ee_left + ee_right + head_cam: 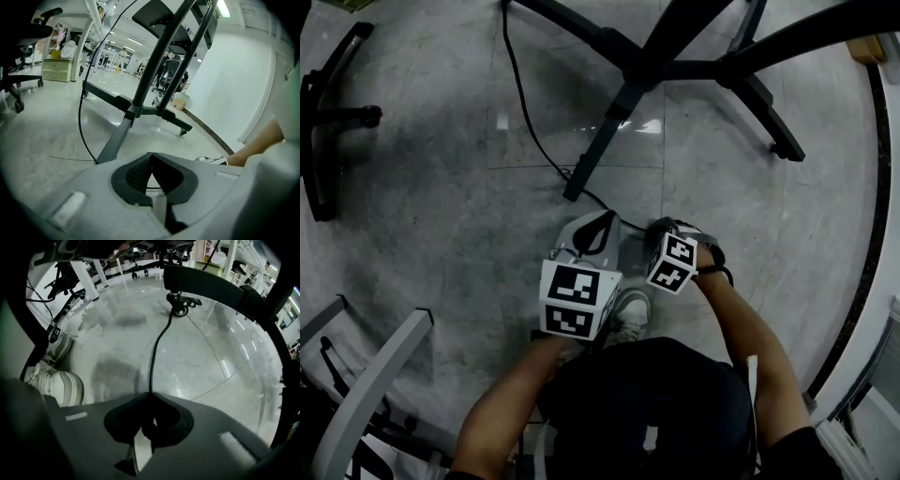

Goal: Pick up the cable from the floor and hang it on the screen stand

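We stand on a grey stone floor (431, 216), with the black legs of the screen stand (628, 84) spread out ahead. A chair base (328, 122) sits well off to the left and a white frame (366, 394) lies at the lower left, both apart from the tools. The left tool (151, 157) is clenched on nothing. The right tool (150, 394) points down beside our white shoe (56, 383), clenched on the cable (152, 362). Only the right tool's view shows that grip. There the cable runs straight away along the floor toward a stand caster (180, 305). The head view shows it passing just beside a leg tip. The left tool's view shows its far part arching up off the floor.
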The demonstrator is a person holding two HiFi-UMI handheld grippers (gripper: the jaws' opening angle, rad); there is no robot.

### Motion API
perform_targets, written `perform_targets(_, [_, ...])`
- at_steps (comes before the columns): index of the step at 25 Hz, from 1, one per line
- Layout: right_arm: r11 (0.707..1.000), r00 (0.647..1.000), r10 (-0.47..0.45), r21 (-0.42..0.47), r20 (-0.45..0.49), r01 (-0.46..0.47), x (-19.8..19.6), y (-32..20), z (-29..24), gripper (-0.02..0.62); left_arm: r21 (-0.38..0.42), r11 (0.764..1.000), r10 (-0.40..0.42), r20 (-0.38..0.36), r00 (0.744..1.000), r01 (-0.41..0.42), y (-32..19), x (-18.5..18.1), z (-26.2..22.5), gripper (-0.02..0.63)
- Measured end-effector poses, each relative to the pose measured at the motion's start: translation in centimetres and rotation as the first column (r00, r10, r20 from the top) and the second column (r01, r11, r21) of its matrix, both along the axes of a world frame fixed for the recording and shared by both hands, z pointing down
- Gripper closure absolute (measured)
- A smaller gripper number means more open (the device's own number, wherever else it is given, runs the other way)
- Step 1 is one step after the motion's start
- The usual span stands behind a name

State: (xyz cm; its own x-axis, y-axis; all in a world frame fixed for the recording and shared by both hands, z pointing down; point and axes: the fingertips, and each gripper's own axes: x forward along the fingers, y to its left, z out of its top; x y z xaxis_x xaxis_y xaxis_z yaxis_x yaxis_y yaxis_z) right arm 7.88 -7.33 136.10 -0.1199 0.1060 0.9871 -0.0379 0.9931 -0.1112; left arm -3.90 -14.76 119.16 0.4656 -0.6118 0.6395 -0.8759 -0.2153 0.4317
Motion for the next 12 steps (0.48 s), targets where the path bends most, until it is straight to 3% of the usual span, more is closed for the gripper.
perform_targets(5, [0.997, 1.0, -0.023, 0.07, 0.005, 0.023, -0.2, -0.2, -1.6, 0.571, -0.03, 0.999, -0.013, -0.005, 1.0, 0.013, 1.0, -0.4, -0.8, 0.614])
perform_targets(12, [0.99, 0.994, -0.095, 0.111, 0.062, 0.088, -3.3, 1.1, -9.3, 0.571, -0.075, 0.997, -0.024, -0.003, 1.0, 0.024, 3.9, -1.1, -5.6, 0.614])
